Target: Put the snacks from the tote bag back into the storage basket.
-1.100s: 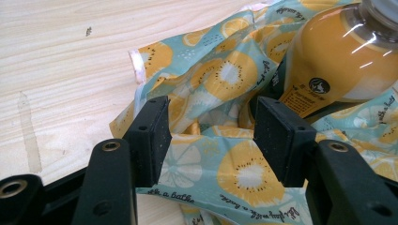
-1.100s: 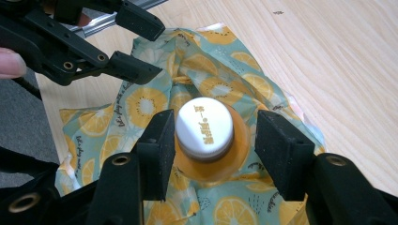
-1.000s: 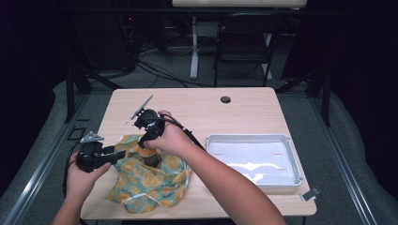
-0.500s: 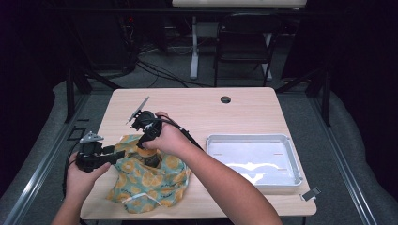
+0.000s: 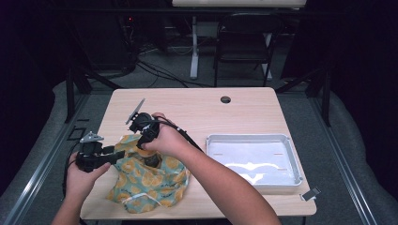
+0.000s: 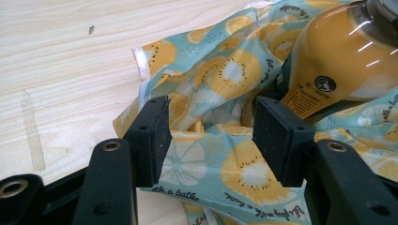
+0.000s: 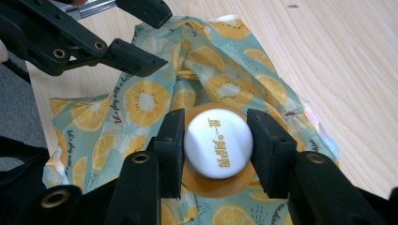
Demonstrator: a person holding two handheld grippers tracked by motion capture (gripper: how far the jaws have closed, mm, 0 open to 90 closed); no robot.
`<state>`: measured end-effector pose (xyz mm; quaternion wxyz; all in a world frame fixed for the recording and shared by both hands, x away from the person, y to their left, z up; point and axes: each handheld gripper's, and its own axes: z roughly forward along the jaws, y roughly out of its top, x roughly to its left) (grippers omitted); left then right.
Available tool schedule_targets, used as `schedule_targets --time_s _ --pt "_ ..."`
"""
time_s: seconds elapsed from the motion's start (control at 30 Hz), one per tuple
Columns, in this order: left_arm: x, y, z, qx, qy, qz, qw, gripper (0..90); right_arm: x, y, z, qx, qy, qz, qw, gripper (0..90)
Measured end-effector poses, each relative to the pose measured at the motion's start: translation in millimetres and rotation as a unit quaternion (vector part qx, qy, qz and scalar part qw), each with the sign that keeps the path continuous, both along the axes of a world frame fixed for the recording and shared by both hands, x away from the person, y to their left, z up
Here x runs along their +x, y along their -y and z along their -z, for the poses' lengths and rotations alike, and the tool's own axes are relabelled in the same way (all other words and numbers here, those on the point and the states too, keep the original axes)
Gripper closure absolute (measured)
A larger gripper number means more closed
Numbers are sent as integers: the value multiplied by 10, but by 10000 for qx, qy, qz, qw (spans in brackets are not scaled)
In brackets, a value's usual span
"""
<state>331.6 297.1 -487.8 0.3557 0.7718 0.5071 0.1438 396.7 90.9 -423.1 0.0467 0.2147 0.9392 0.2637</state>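
Right gripper (image 7: 213, 150) jaws just closing round white cap (image 7: 218, 139) of orange bottle (image 6: 342, 61), pads at cap's sides — contact not certain. Left gripper (image 6: 209, 136) jaws stood apart, fruit-print cloth (image 5: 145, 180) between, unpinched. Bottle sat in cloth near table (image 5: 197, 103) front-left corner. Grey tray (image 5: 253, 159) lay by right edge, well apart. Right gripper view showed cap lettering; left gripper view showed bottle's label.
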Motion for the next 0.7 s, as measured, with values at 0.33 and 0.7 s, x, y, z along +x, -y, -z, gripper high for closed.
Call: schedule_targets --time_s 0.33,0.7 --pt "2 6 8 21 -1 -9 10000 465 -62 -30 -12 -77 -13 477 9988 586" --pt "4 -2 6 22 8 -24 10000 465 -99 -60 -21 -97 -55 844 9964 587"
